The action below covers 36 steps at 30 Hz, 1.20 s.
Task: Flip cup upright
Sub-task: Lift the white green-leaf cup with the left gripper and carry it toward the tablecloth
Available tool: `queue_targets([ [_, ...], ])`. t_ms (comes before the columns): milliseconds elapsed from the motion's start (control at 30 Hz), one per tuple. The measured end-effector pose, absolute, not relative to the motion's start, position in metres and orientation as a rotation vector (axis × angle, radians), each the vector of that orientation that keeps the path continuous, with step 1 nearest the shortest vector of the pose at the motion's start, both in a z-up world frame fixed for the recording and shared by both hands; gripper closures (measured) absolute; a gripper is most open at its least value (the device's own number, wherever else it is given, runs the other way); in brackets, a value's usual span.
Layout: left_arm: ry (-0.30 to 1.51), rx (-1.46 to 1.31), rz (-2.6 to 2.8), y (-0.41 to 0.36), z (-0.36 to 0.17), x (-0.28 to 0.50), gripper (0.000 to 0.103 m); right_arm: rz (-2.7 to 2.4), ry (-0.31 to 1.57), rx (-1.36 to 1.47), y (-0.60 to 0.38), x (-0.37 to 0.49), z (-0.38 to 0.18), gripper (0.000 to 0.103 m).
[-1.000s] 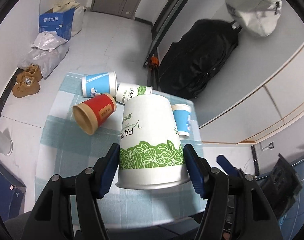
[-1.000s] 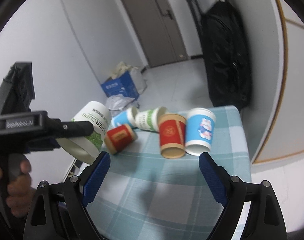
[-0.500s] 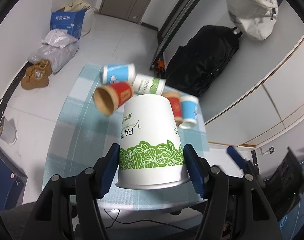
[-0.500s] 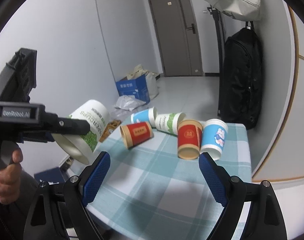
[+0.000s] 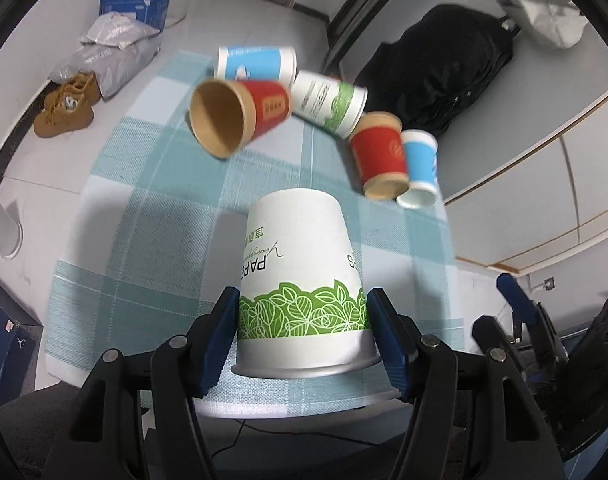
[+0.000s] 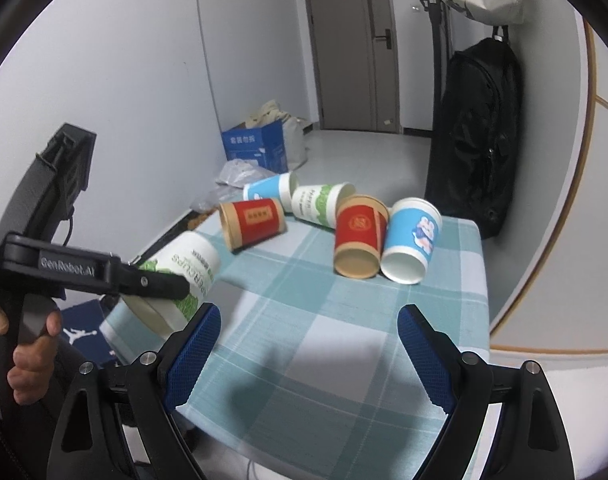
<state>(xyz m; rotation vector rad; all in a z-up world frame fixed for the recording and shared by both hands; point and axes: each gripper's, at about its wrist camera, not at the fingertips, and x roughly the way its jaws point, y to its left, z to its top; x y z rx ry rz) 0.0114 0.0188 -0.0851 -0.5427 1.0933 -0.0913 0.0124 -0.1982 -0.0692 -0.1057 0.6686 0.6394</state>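
Checked blue and white cloth (image 5: 155, 248) covers the table, and five paper cups lie tipped over at its far end. Two are blue (image 5: 255, 62) (image 5: 420, 168), two are red (image 5: 239, 114) (image 5: 380, 154), and one is white with green leaves (image 5: 328, 102). They lie close together in a bunch, some touching. The near red cup shows its brown inside, and nothing is in it. The other red cup and the blue cup beside it point their open mouths toward the near side (image 6: 358, 240) (image 6: 410, 236), and both look empty too.

A sixth cup, the big white cup with green leaves (image 5: 301, 280), is held by the left gripper (image 5: 301, 332). Its two blue pads (image 5: 219, 332) squeeze the cup near its rim, one on each side. The cup's bottom points away from the gripper, and it is tilted over the near left edge of the table (image 6: 175, 276). No other cup is near it.

The right gripper (image 6: 308, 354) hangs over the near part of the cloth with its jaws spread wide, holding nothing.

On the floor past the table are a blue box (image 6: 255, 146), some grey bags (image 5: 111, 46) and a pair of brown shoes (image 5: 65, 106). A big black bag (image 6: 478, 132) leans against the wall on the right.
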Motion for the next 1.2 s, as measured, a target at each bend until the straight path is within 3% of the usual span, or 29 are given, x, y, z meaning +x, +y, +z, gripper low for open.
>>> queue_targets([
  [700,1.205,-0.49,-0.087,0.011,-0.111,0.032,0.04,0.607,0.764,-0.017,-0.212,0.04,-0.094,0.012],
  [767,1.21,-0.491,-0.081,0.011,-0.112,0.034,0.038,0.609,0.775,-0.01,-0.211,0.041,-0.096,0.012],
  [867,1.206,-0.482,-0.065,0.01,-0.112,0.034,0.028,0.613,0.78,-0.006,-0.211,0.042,-0.098,0.012],
  [1200,1.16,-0.476,-0.038,0.016,-0.103,0.034,0.027,0.61,0.75,0.014,-0.212,0.042,-0.093,0.012],
])
